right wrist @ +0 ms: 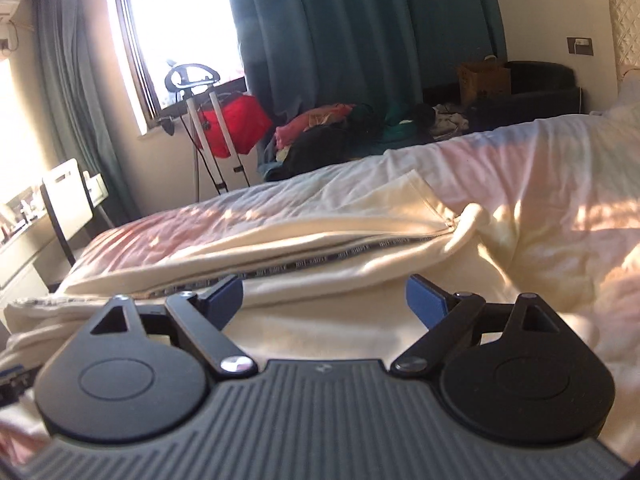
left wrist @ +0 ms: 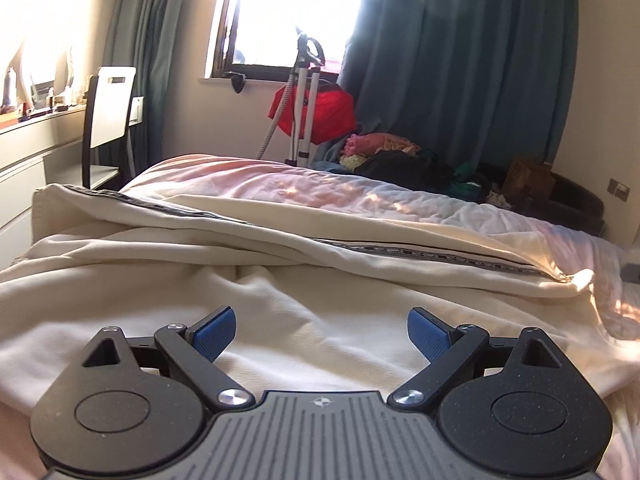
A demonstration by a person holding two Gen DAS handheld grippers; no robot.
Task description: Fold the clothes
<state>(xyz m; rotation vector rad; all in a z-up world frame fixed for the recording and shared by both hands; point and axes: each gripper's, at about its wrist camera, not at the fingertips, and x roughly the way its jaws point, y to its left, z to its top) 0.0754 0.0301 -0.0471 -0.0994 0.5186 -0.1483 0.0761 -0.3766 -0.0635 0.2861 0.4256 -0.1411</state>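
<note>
- Left gripper (left wrist: pixel 321 334): jaws spread wide, nothing between the blue pads (left wrist: pixel 214 334); poised above the cream garment (left wrist: pixel 320 280).
- Right gripper (right wrist: pixel 324 304): jaws likewise spread, gripping nothing.
- Cream garment (right wrist: pixel 320 248): lies on the bed (right wrist: pixel 520 168) near its foot edge, zip band (right wrist: pixel 320 258) running across it.
- Background: teal curtain (left wrist: pixel 460 60), red bag (left wrist: pixel 320 112), chair (left wrist: pixel 110 112).

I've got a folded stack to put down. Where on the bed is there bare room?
The pinkish sheet beyond the cream garment, toward the headboard side, lies bare. The sheet's far end near the chair is also free. The floor by the curtain is crowded with a clothes pile.
</note>
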